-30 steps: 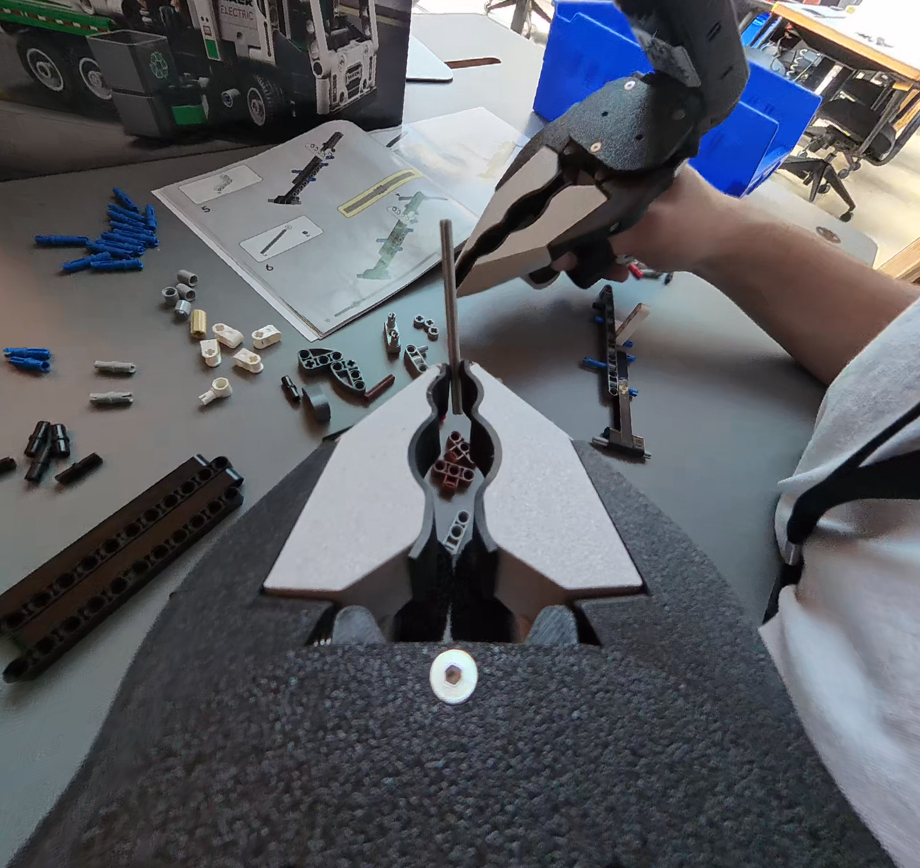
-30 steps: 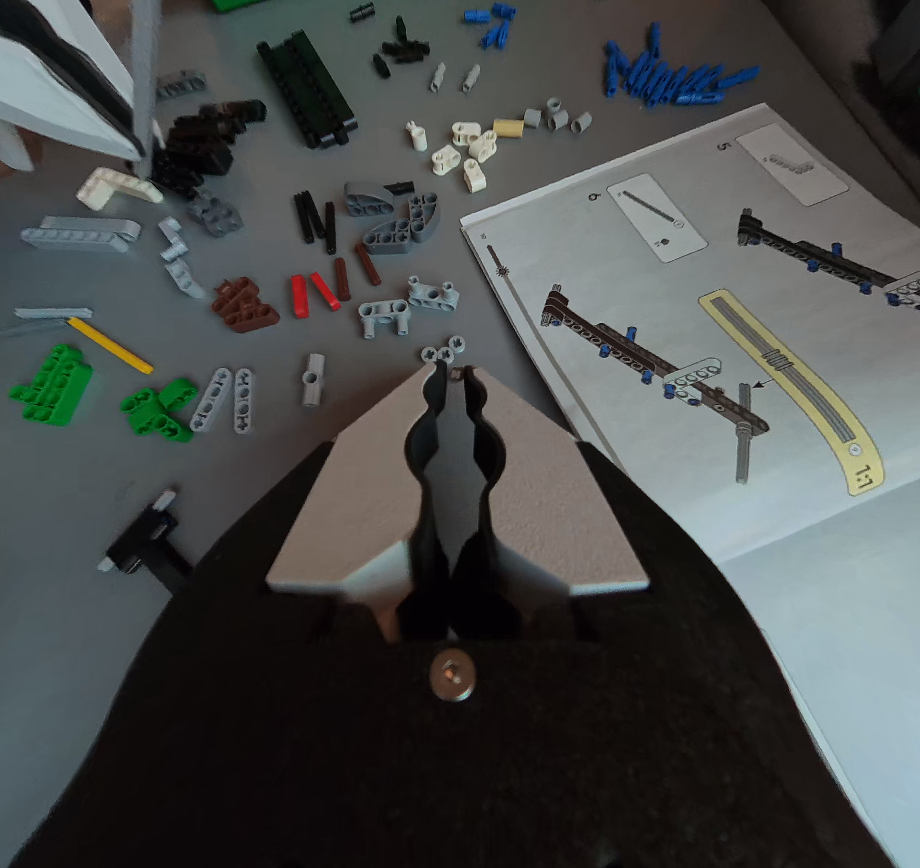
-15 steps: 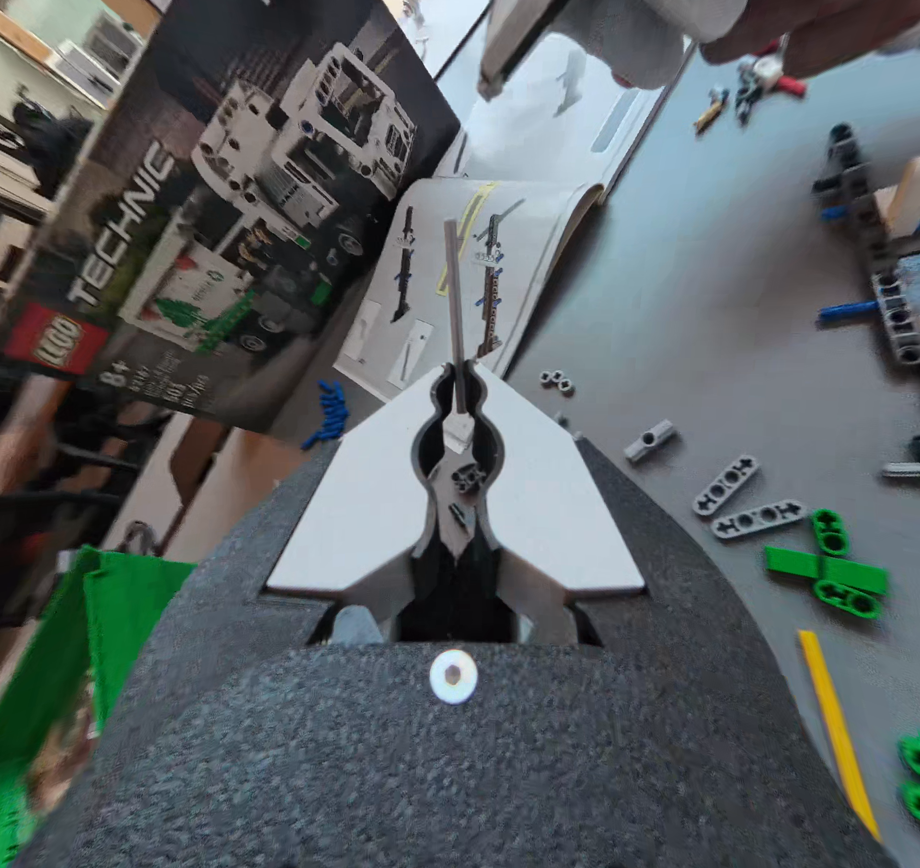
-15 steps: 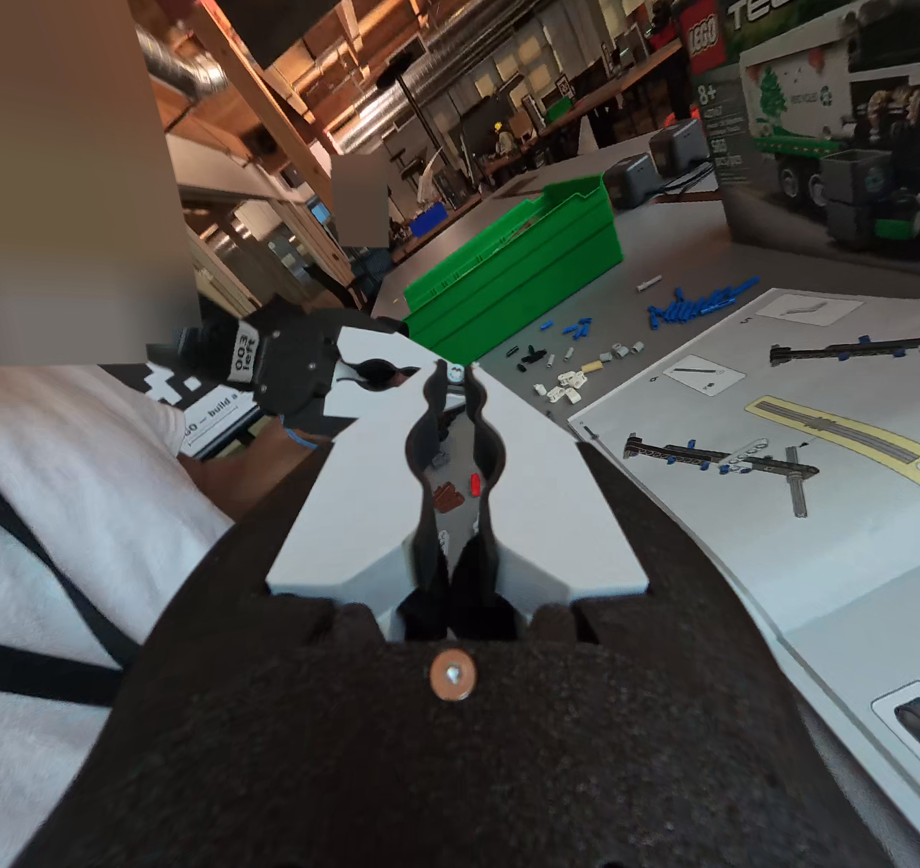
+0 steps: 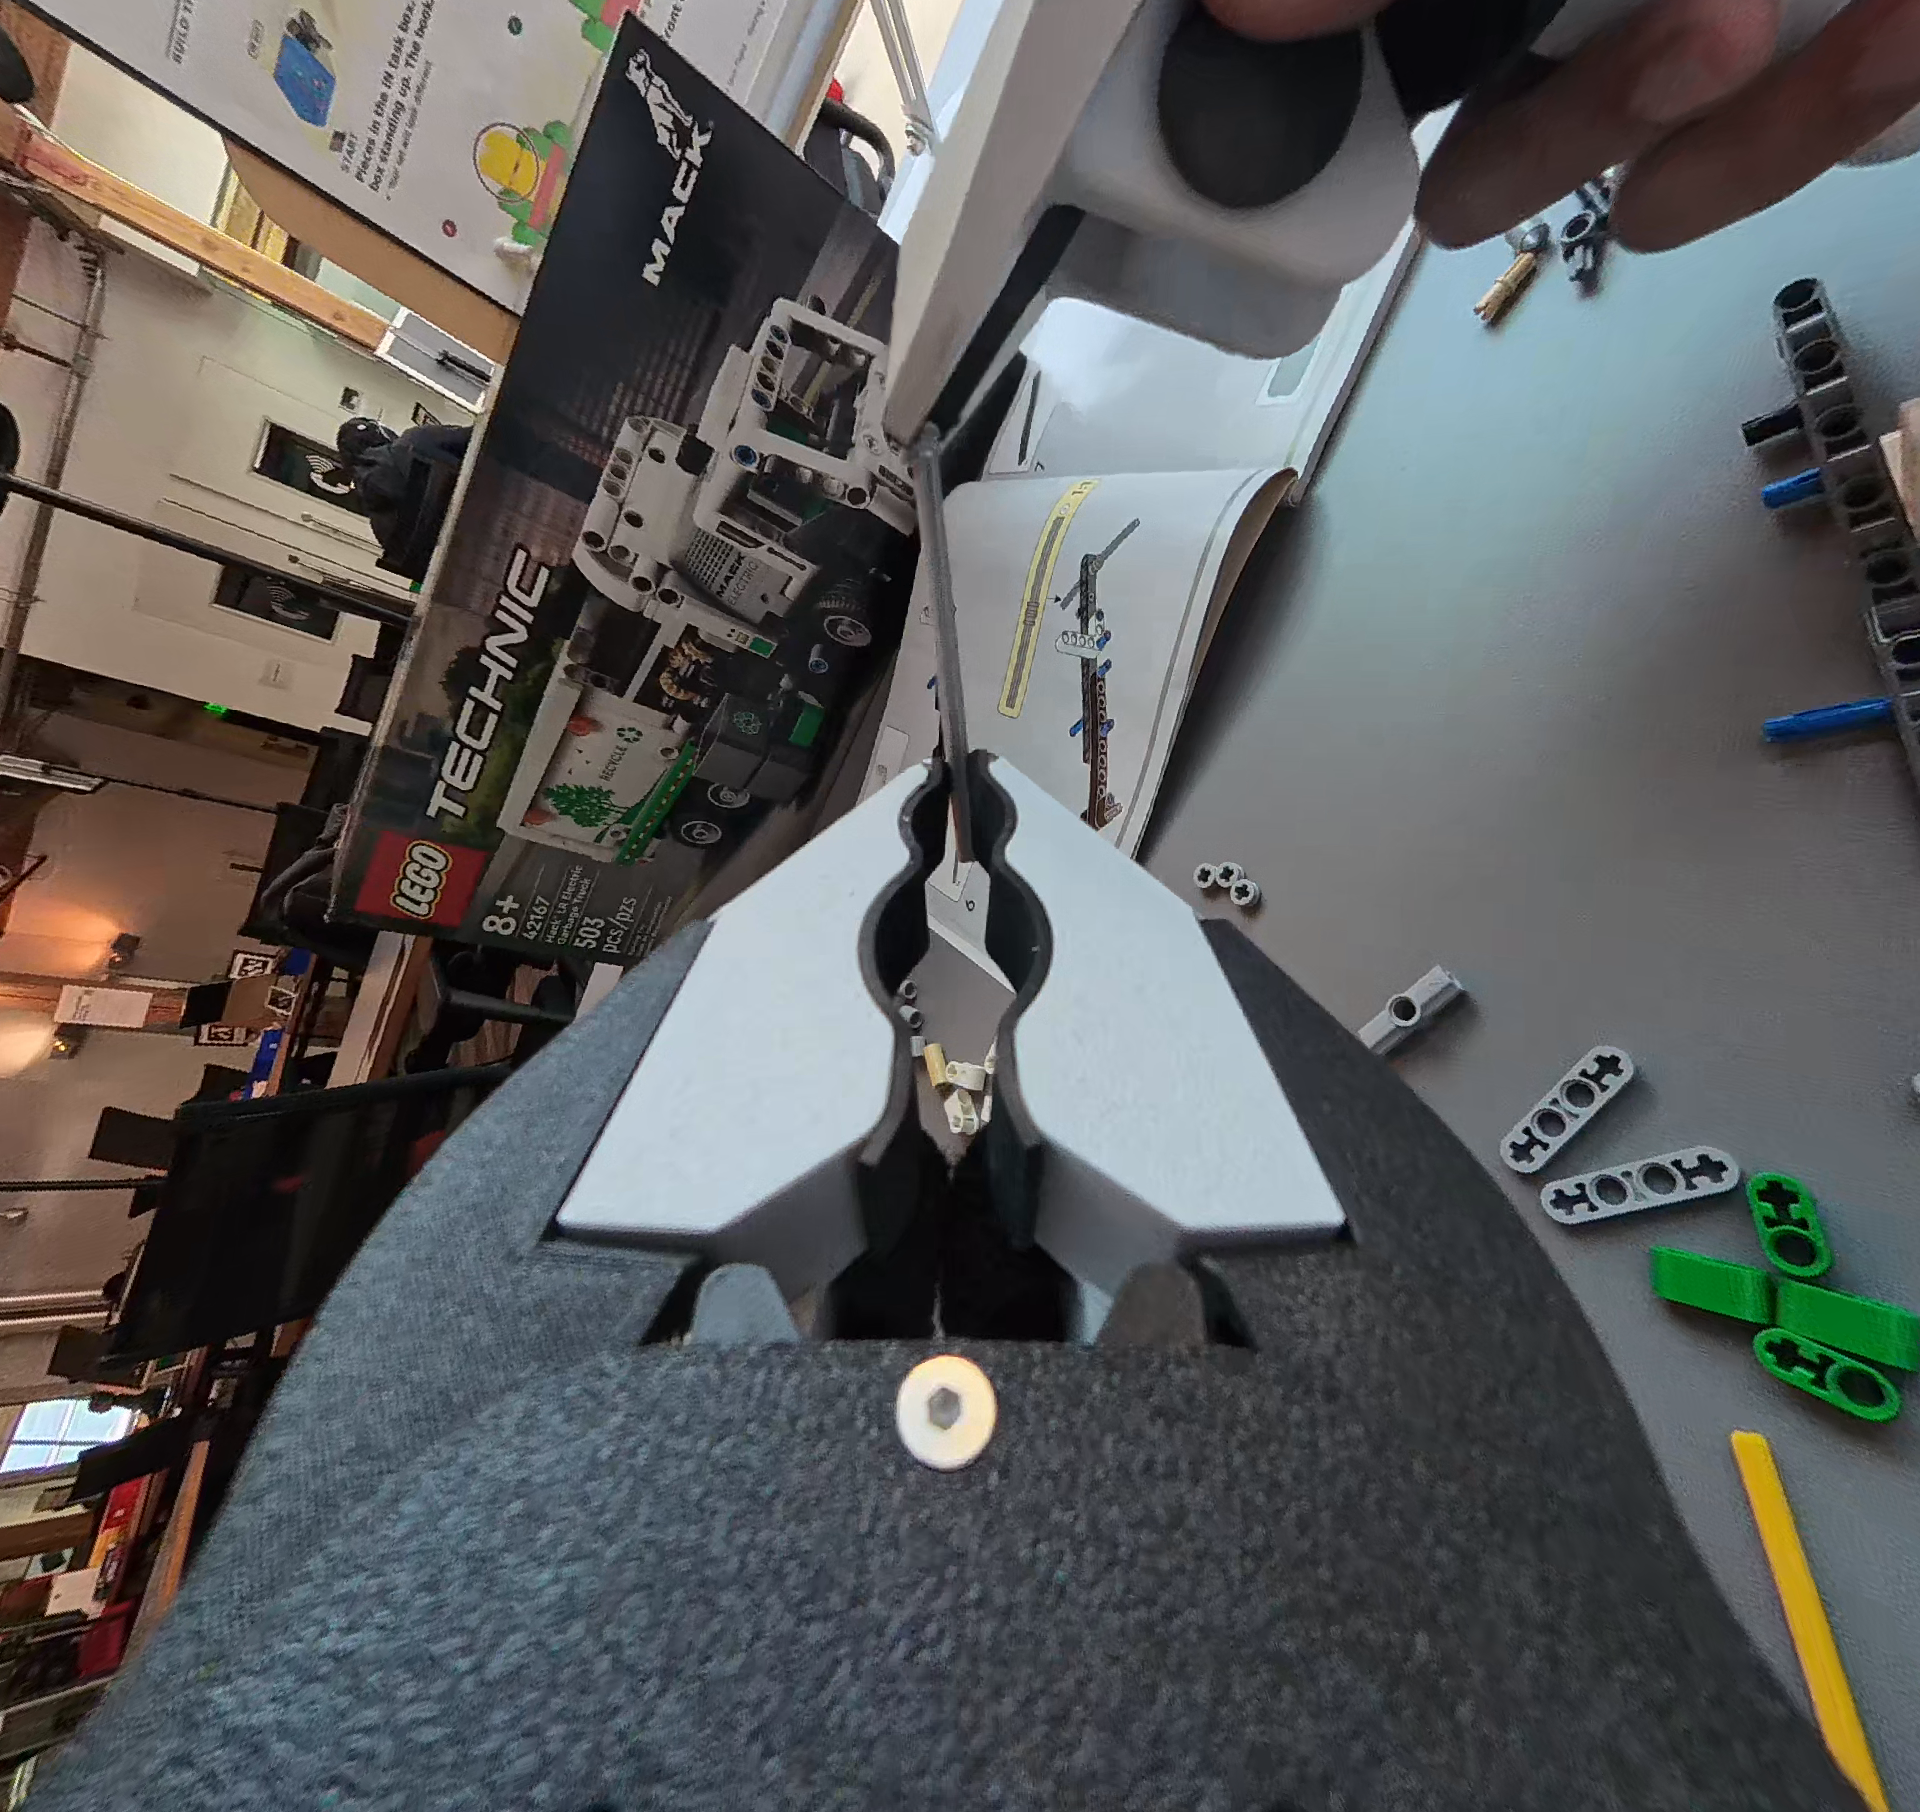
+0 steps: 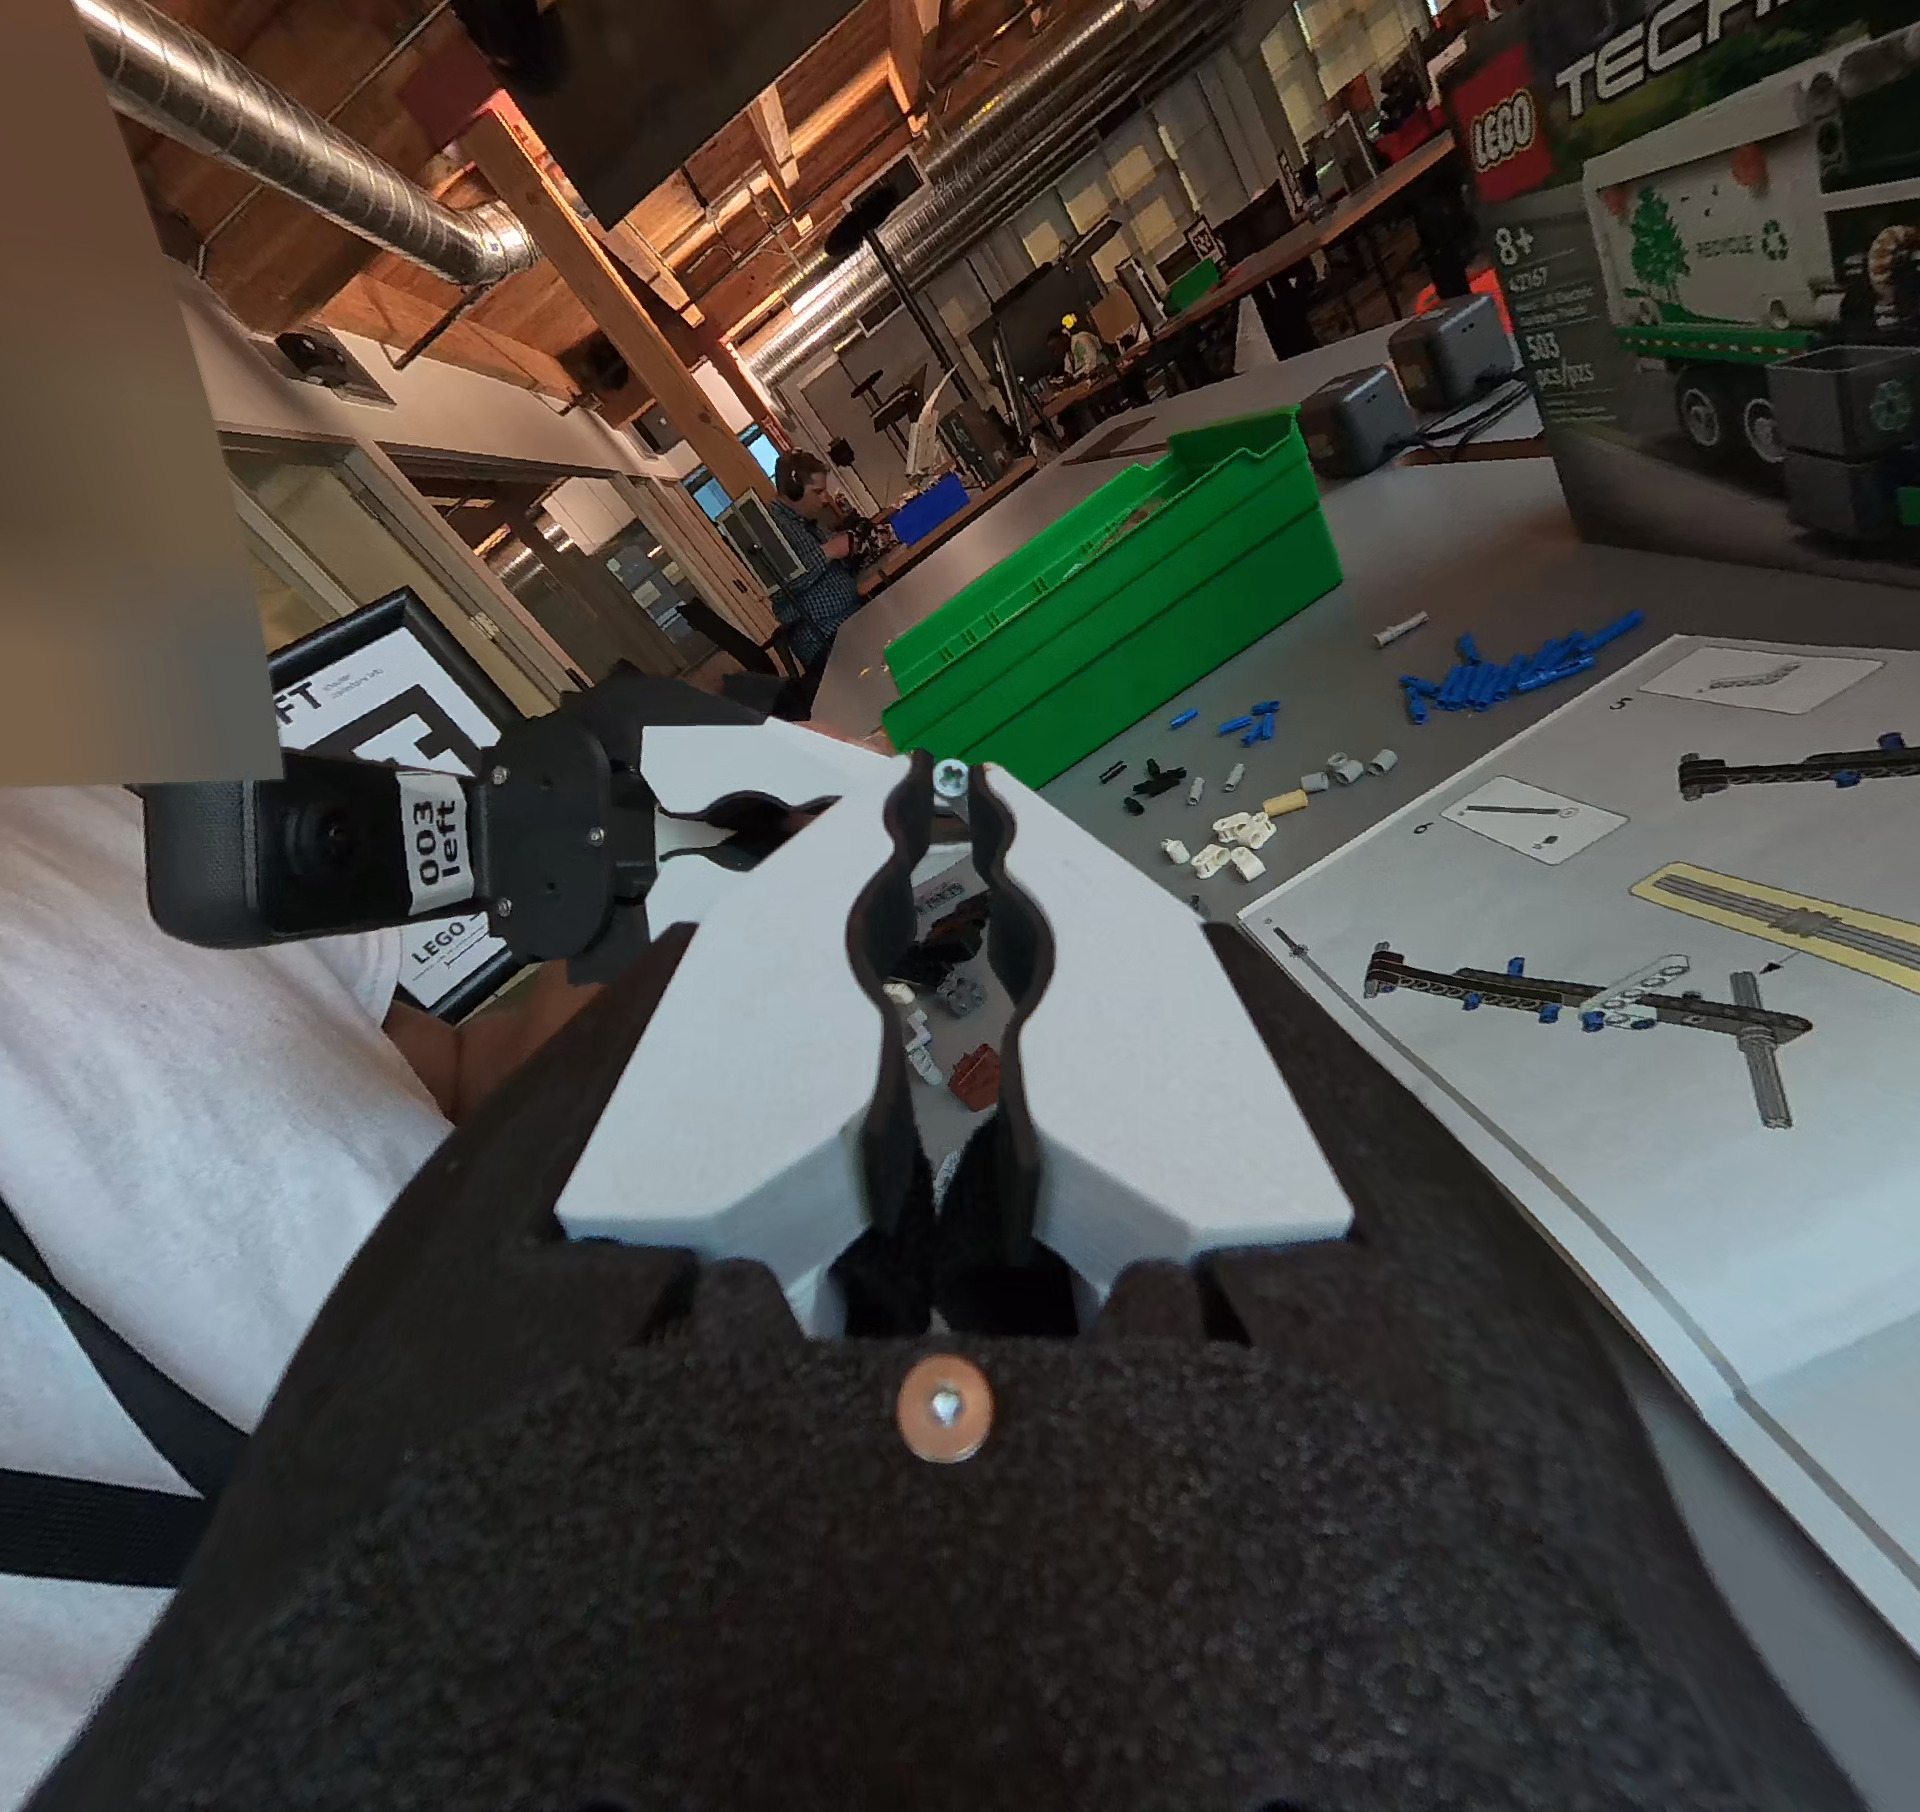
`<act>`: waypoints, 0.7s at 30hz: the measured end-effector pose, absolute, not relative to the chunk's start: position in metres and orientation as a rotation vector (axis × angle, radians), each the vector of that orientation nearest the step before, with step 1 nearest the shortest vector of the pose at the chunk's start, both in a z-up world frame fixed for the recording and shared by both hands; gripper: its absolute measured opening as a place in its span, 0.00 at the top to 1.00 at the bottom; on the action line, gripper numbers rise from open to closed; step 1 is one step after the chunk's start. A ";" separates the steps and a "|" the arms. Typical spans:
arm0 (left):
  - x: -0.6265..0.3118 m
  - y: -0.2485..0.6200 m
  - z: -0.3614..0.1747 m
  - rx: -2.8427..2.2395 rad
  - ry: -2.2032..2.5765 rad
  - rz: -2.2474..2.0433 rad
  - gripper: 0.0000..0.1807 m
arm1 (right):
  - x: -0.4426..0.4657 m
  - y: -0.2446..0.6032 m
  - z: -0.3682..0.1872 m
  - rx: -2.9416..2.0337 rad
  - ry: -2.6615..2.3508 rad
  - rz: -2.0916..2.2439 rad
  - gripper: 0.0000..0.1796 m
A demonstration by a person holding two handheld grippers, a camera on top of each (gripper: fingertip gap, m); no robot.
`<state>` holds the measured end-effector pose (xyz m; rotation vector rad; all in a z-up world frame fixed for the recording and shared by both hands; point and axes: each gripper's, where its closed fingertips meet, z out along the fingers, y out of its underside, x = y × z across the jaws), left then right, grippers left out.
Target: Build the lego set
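My left gripper [image 5: 961, 775] is shut on a long dark grey axle [image 5: 940, 609] that sticks out forward, held in the air. Its far end reaches the fingertips of my right gripper [image 5: 920, 422], held by a hand above. In the right wrist view my right gripper [image 6: 951, 780] is shut on a small light grey bush [image 6: 951, 775] with a cross hole. The left gripper [image 6: 842, 806] points in from the left, right at that tip. Whether the axle has entered the bush I cannot tell.
The open instruction booklet [image 6: 1558, 931] lies on the grey table, with the set's box [image 5: 644, 536] standing behind it. A green bin [image 6: 1112, 599], blue pins [image 6: 1507, 671] and small loose pieces lie beyond. A partly built beam [image 5: 1849, 474], grey links [image 5: 1569, 1108] and green pieces [image 5: 1787, 1305] lie at right. The tips of one gripper are about 6 cm away from the tips of the other.
Both grippers have risen off the table and turned toward each other. The right gripper has come up from the loose bushes with one in its tips, and the axle's end now meets it.
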<state>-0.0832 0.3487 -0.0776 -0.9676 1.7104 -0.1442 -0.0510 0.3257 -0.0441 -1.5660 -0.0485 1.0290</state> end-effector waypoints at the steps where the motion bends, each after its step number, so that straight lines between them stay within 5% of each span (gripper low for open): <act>1: -0.084 0.348 -0.078 -0.976 1.712 -0.144 0.99 | -0.051 0.326 -0.044 -1.566 -0.045 1.028 0.97; 21: -0.086 0.310 -0.092 -1.285 1.765 -0.797 0.99 | -0.066 0.301 -0.046 -1.635 -0.312 0.939 0.97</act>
